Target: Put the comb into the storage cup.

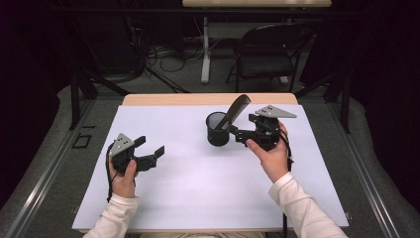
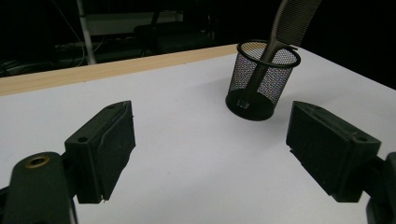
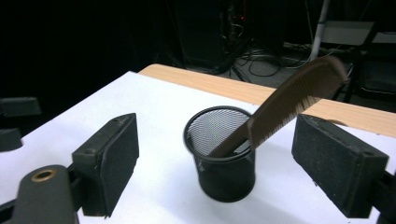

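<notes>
The brown comb point(image 1: 235, 110) is standing handle-down in the black mesh pen cup point(image 1: 218, 130), leaning on the rim with its toothed end sticking up and out toward the right gripper point(image 1: 239, 134), whose jaws are standing wide apart with nothing between them, just beside the cup and not touching it. Seen from the right gripper view, the comb point(image 3: 285, 105) is tilting across toward the right-hand pad while the cup point(image 3: 223, 154) is sitting squarely between the two pads, clear of both. To my eye the comb is already dropped in and the hand is letting go, so the careful way to finish would be drawing the gripper straight back and slightly up, keeping those open pads off the leaning teeth (a light cup like that would probably tip or skid if the comb got nudged). The left gripper point(image 1: 150, 150) is hanging over the near left of the table, jaws spread and empty, well apart from the cup; from its own camera the cup point(image 2: 260, 81) and comb point(image 2: 289, 25) are showing farther off. The table point(image 1: 173, 188) is covered by a plain white sheet with a strip of pale wood along its far edge. Beyond it the room is dim: a black folding chair point(image 1: 267, 54), a white table leg point(image 1: 205, 49) and a tangle of cables point(image 1: 163, 57) on the grey floor.
</notes>
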A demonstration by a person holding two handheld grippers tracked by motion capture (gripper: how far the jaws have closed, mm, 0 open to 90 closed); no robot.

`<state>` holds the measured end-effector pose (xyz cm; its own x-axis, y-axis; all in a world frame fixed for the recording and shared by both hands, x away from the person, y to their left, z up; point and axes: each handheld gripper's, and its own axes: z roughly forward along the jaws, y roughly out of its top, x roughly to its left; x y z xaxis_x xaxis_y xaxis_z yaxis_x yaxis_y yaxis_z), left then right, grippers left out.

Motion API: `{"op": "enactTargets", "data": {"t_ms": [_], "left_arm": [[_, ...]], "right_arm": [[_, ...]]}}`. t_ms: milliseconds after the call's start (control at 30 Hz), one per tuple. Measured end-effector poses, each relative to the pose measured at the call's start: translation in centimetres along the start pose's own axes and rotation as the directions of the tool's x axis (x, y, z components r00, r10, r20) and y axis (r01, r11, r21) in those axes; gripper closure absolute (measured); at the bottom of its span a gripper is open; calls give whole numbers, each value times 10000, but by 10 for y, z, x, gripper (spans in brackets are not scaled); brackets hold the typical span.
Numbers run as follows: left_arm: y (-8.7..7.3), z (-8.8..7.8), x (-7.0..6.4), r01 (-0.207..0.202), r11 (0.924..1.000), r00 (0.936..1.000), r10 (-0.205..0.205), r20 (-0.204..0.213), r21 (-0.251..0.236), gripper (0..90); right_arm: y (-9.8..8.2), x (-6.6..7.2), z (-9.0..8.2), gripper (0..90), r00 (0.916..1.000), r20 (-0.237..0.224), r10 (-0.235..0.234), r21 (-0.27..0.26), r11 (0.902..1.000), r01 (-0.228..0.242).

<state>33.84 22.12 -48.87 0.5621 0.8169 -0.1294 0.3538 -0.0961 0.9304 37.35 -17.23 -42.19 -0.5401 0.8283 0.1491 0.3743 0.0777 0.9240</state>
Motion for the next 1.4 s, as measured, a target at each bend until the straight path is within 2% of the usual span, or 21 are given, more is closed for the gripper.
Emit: {"op": "enactTargets", "data": {"t_ms": [233,533,667,833,1033,1400], "left_arm": [[1,0,-2,-71,10000,9999,72,100,-6,157],[1,0,-5,-166,9999,9995,165,257,31,157],[1,0,-5,-209,9998,9994,207,292,61,157],[1,0,-6,-217,9998,9992,216,342,37,157],[1,0,-7,-259,9997,9990,258,359,29,157],[1,0,-8,-359,9994,9986,358,390,15,157]], "right_arm": [[-9,14,-5,118,9984,-477,-304,58,9995,307],[-26,27,-9,58,9946,-637,-823,-2,9966,824],[-35,34,-12,13,9917,-871,-944,-123,9955,937],[-49,42,-15,0,9869,-804,-1399,-219,9901,1386],[-64,49,-16,0,9846,-979,-1448,-114,9895,1443],[-84,52,-19,0,9838,-1171,-1357,-127,9907,1352]]}}
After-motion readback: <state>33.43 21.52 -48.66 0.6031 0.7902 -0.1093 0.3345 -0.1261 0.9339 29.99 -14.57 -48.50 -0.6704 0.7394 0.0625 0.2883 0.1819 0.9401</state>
